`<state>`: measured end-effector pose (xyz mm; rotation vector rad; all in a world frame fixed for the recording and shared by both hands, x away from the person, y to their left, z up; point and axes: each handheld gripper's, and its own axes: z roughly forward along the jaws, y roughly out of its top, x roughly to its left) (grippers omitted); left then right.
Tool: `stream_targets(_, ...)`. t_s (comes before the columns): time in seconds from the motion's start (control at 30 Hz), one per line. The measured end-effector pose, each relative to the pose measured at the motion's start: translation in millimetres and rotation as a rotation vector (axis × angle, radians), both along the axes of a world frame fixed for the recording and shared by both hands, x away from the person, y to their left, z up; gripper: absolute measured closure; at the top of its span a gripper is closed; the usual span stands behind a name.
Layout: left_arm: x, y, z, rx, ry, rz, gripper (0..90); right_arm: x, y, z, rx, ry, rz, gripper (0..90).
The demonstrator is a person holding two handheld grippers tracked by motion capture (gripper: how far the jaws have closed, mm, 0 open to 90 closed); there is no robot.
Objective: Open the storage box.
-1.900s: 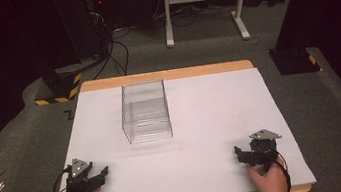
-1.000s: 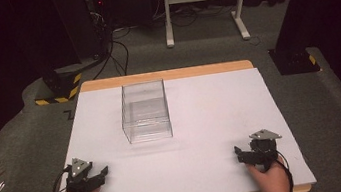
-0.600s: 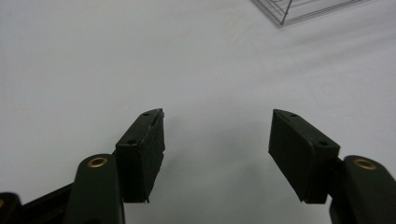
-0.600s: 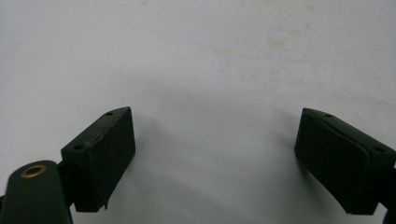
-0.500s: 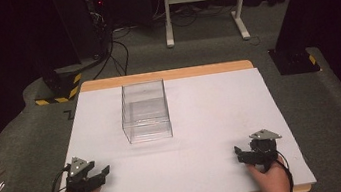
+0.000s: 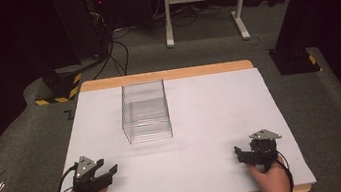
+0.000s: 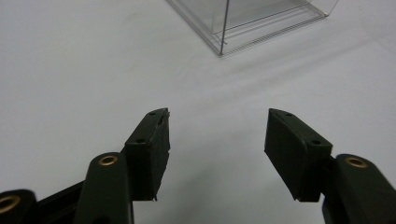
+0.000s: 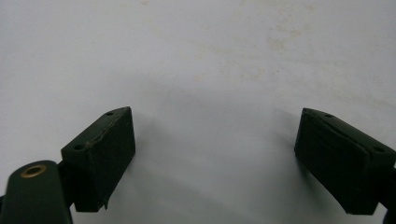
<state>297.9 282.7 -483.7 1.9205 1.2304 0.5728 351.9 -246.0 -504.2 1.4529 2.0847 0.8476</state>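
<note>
Left gripper [image 6: 104,173]: jaws spread, nothing between them, low over the white table surface [image 6: 202,122]. Right gripper [image 6: 241,152]: jaws spread wider, also empty. Clear plastic box [image 6: 145,111] sits upright beyond the left gripper, well apart.

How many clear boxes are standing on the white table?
1. The clear box stands left of centre on the white table, toward the far edge, nearer the left tongs.

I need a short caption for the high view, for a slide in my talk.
Two hand-held tongs, left and right, rest open near the front of a white table with an empty clear plastic box.
</note>
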Motion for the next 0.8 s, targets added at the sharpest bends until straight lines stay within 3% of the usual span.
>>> stream_targets(0.3, 3.5, -15.4, 2.9, -0.034, -0.002, -0.064, 40.9, 0.0, -0.1, 0.0, 0.0, 0.001, 0.001, 12.3)
stream_targets(0.47, 6.1, -21.8, 5.3, -0.033, -0.014, -0.092, 41.4, -0.1, 0.0, 0.0, 0.0, 0.0, 0.001, 12.2)
stream_targets(0.67, 10.4, -24.3, 11.2, -0.084, -0.02, -0.099, 41.3, -0.1, 0.0, 0.0, 0.0, 0.0, 0.001, 12.3)
stream_targets(0.8, 13.3, -27.6, 17.3, -0.09, -0.041, -0.102, 41.3, -0.1, -0.1, 0.0, -0.001, 0.0, 0.001, 12.3)
